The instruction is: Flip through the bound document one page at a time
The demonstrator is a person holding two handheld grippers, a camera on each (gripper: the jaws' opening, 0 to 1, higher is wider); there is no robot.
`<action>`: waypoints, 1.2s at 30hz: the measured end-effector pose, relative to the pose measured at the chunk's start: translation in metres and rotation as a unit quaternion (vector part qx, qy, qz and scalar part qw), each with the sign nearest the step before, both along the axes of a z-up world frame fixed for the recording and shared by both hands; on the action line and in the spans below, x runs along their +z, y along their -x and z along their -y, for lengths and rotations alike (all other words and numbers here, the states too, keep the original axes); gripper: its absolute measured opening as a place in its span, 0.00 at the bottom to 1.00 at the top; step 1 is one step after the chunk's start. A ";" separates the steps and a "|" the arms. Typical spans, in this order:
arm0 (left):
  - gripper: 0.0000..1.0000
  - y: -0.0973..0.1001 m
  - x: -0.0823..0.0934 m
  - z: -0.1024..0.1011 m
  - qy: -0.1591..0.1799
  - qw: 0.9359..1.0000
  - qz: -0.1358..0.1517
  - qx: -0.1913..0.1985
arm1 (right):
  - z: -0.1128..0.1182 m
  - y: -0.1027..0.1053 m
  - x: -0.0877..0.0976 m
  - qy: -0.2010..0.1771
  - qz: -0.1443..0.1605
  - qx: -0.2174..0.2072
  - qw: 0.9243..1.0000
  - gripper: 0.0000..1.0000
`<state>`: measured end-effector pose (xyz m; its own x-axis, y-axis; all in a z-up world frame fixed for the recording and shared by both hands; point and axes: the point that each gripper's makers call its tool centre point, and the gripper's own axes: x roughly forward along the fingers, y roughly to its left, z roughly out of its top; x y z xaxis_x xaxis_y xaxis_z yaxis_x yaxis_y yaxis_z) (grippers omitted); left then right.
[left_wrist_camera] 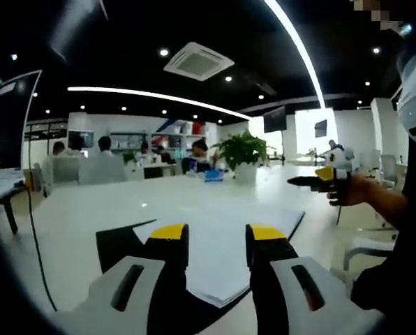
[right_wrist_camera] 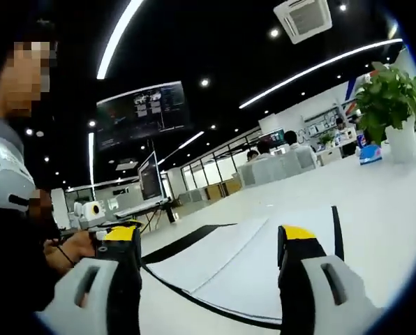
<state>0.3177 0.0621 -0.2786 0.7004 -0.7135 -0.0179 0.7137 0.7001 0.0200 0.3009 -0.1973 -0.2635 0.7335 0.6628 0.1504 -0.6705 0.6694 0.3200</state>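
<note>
On the white bench (left_wrist_camera: 75,209) the bound document (left_wrist_camera: 215,241) lies open and flat, white pages over a black cover, just ahead of the left gripper (left_wrist_camera: 216,241), whose fingers stand apart above it. To the right, beyond a potted plant (left_wrist_camera: 241,155), the right gripper (left_wrist_camera: 318,179) hangs in a hand (left_wrist_camera: 354,190) clear of the pages, and the right gripper view shows its fingers apart, holding nothing.

The table (left_wrist_camera: 89,216) is bare around the document (left_wrist_camera: 218,244). A plant (left_wrist_camera: 241,157) stands far back, out of the way.
</note>
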 end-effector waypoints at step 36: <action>0.33 0.019 -0.018 0.006 0.008 1.000 -0.010 -0.003 | 0.009 0.011 -0.018 0.079 0.023 -0.021 0.996 0.60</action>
<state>0.2988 0.0556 -0.2961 0.6961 -0.7177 -0.0204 0.7177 0.6963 -0.0062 0.2894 -0.2062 -0.2813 0.7560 0.6495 0.0807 -0.6520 0.7367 0.1791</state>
